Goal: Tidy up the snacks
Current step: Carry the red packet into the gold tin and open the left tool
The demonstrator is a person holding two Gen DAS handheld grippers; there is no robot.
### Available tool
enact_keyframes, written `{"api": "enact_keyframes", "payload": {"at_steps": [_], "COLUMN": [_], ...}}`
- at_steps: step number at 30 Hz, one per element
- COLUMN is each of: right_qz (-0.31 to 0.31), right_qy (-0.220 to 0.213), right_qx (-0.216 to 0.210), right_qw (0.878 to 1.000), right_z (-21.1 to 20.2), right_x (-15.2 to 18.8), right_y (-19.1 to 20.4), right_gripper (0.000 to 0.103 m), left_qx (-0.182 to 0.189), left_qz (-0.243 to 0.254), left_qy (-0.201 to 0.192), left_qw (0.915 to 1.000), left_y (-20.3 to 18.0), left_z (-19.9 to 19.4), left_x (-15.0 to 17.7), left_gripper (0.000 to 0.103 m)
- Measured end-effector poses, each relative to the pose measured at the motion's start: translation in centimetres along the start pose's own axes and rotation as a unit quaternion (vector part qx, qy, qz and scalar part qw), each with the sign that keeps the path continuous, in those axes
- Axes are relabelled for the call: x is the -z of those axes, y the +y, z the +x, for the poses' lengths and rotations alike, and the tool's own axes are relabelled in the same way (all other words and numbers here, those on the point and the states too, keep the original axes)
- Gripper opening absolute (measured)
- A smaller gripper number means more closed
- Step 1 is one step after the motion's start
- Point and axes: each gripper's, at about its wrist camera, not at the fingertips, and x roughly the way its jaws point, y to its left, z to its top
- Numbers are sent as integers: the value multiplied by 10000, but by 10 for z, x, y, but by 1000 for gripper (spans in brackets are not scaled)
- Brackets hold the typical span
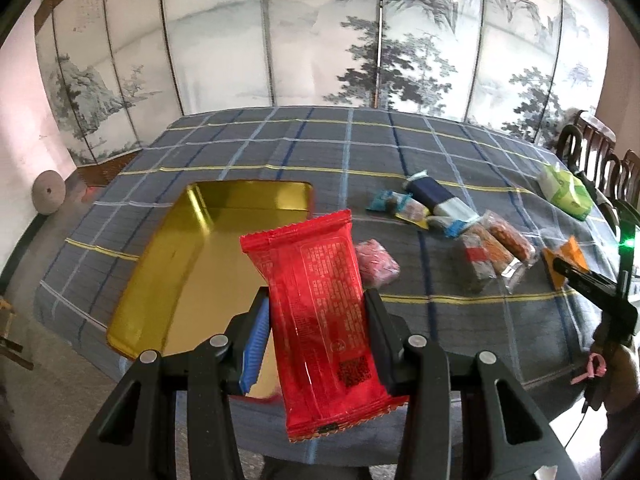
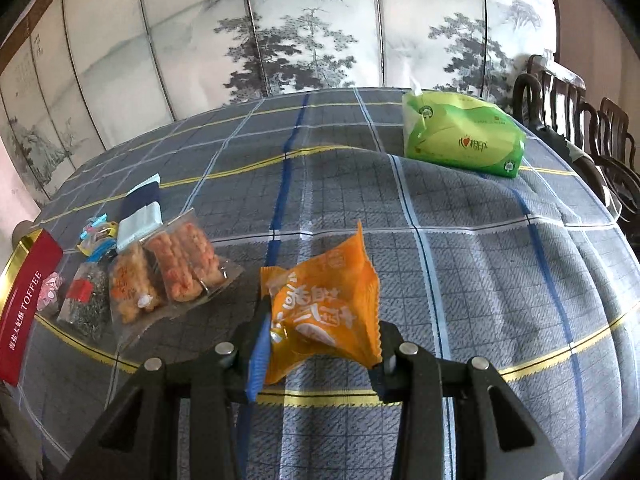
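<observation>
Left gripper point(image 1: 318, 312), nearest in the left wrist view, is clamped on a red snack packet point(image 1: 320, 312); the fingers point(image 1: 256, 336) press its two long sides about mid-length, opening narrow. The packet stands tilted, above the near edge of the table point(image 1: 420, 152) and over the near right corner of the gold tin tray point(image 1: 160, 272), not yet inside it. It looks light, its film glossy and slippery; the flat contents seem fairly stiff, so a mid-body side grip suits it.

Right gripper point(image 2: 320, 344) grasps an orange snack packet point(image 2: 320, 304), fingers point(image 2: 258, 360) squeezing its lower part, near shut. The pouch is puffy, soft and crinkly, probably with something crushable inside; best held by the body or the crimped seam, lightly. It hangs just over the cloth near the near edge, to the right of the loose pile.

Further in, mid-table: a pink candy point(image 1: 378, 266) just beside the tray, clear packs of orange fried snacks point(image 2: 176, 276), a dark seaweed-like pack point(image 2: 84, 304), a navy packet point(image 1: 430, 196) and small blue-wrapped sweets point(image 1: 386, 202), all touching or close together. The red toffee tin side point(image 2: 24, 308) shows at the left edge in the right wrist view.

Far right corner: a green tissue pack point(image 2: 460, 136). Beyond the table stand a painted folding screen point(image 1: 320, 40) and wooden chairs point(image 2: 568, 96).
</observation>
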Motion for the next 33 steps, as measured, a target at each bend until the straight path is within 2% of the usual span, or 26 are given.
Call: {"api": "enact_keyframes", "payload": {"at_steps": [7,14,25,33], "right_qz": [-50,-75,-72,-67], "right_qy": [-12,-20,-25,-29], "right_qx": [43,68,69,64], "right_qw": [10000,9999,9999,10000], "right_z": [-1,-3,-2,-2], "right_x": [0,1,1,2], "right_y": [1,2,3,3], "right_gripper": [40,40,40,40], "left_qx": [-441,-751,-1119,-1176], "left_qz": [122,264,485,572], "left_qy": [-89,16,540,849], "left_qw": [9989,9968,9911,9878], "left_y": [29,55,84,92], "left_z": [16,45,111,143], "left_x": [-14,-31,-56,-69], "left_gripper": [42,42,42,42]}}
